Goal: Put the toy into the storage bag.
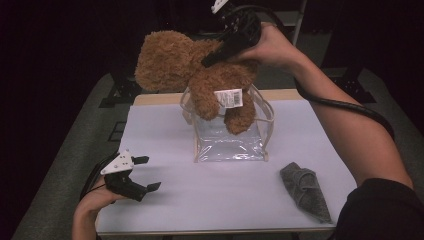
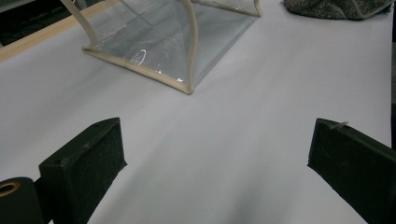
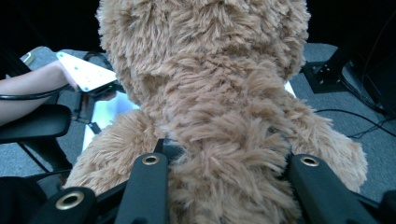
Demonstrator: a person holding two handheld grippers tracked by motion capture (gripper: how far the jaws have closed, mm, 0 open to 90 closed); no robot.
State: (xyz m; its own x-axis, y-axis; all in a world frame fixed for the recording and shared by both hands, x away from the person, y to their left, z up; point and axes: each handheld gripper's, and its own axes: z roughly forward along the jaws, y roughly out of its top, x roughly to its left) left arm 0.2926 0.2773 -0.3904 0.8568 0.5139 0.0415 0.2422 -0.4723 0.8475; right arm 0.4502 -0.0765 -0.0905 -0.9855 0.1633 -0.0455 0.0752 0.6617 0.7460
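Teddy bear held over the clear bag

The right gripper (image 1: 212, 59), jaws clamped on the teddy bear's (image 1: 200, 75) back, holds it above the clear bag (image 1: 230, 140), feet at its mouth. The soft bag could tip or collapse, as the left gripper (image 1: 147, 172), jaws open, rests well aside.
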